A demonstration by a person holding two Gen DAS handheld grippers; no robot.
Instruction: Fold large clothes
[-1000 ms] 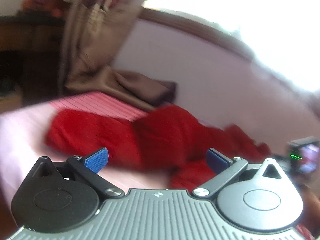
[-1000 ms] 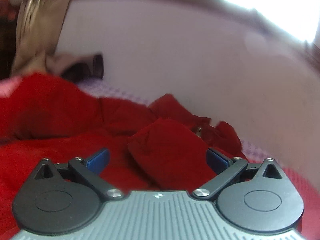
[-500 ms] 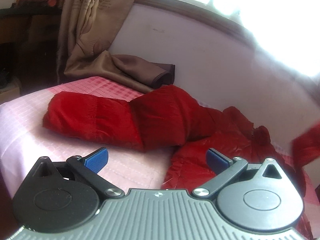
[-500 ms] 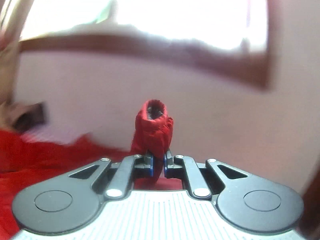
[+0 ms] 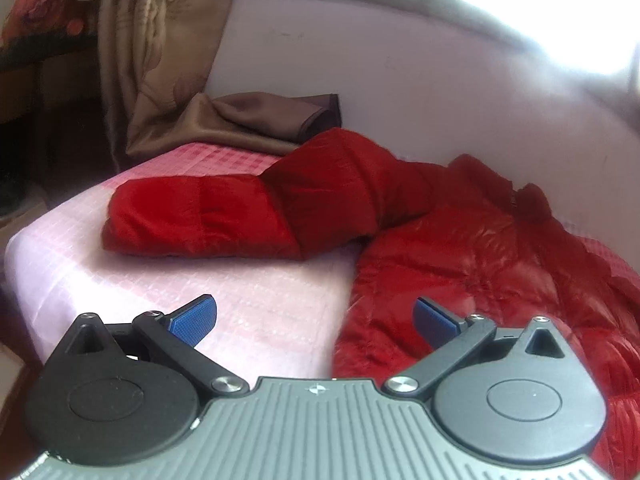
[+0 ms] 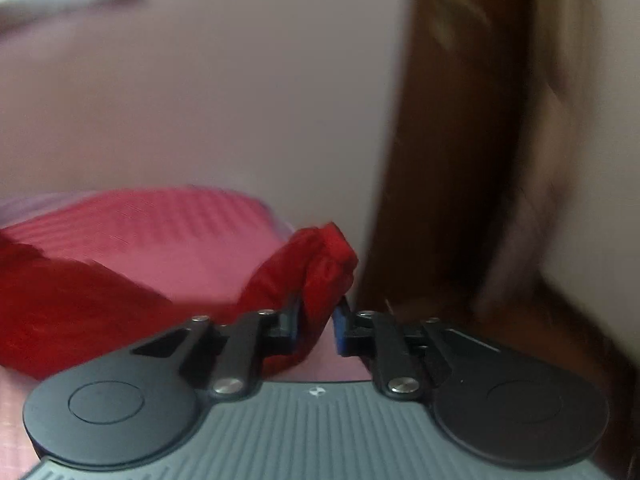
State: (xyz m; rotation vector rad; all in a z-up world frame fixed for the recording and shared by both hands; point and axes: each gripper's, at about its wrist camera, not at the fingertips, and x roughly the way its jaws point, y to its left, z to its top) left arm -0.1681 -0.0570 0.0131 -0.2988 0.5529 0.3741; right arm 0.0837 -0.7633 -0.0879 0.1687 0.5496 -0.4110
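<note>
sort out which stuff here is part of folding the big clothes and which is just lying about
Part of the job:
- red puffer jacket, spread on the bed
- its sleeve end, pinched in the right gripper
- left gripper, open, holding nothing
- pink checked bed sheet, the folding surface

Just lying about:
- brown curtain
- brown cloth bunched by the wall
- floral fabric at top left

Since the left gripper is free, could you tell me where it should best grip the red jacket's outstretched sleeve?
Probably the sleeve's cuff end: it lies flat on the pink sheet, away from the bunched body. The open left gripper could come in low from the bed's near edge.
</note>
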